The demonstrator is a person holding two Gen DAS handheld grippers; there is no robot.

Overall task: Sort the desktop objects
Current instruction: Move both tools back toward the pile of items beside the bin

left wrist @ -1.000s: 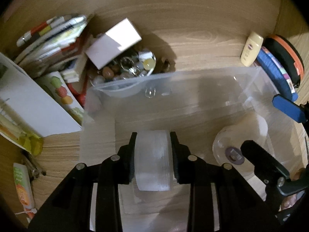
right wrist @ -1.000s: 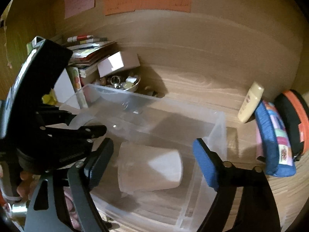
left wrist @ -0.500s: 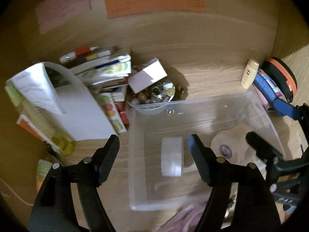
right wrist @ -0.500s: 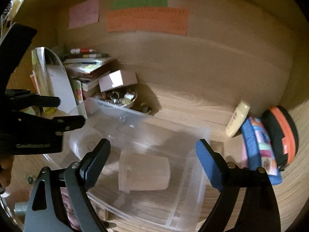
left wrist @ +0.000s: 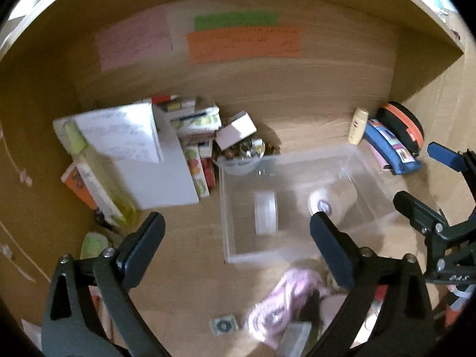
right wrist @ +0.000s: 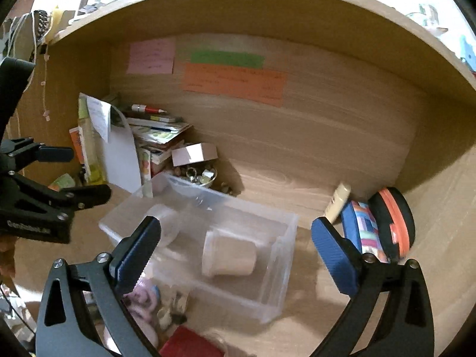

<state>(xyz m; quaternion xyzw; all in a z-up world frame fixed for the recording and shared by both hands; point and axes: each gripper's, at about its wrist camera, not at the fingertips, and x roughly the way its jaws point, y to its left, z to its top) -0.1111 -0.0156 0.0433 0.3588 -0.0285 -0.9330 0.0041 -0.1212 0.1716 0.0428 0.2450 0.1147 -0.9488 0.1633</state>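
Jaws of left gripper [left wrist: 236, 229] and right gripper [right wrist: 235, 235] stand wide open, holding nothing, above clear bin [left wrist: 229, 208] with 2 tape rolls.

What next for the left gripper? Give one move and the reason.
Probably lower the left gripper toward the pink cloth item lying on the desk in front of the clear bin. Its jaws stand open and empty, two translucent containers already lie inside the bin, and the pink item remains unsorted.
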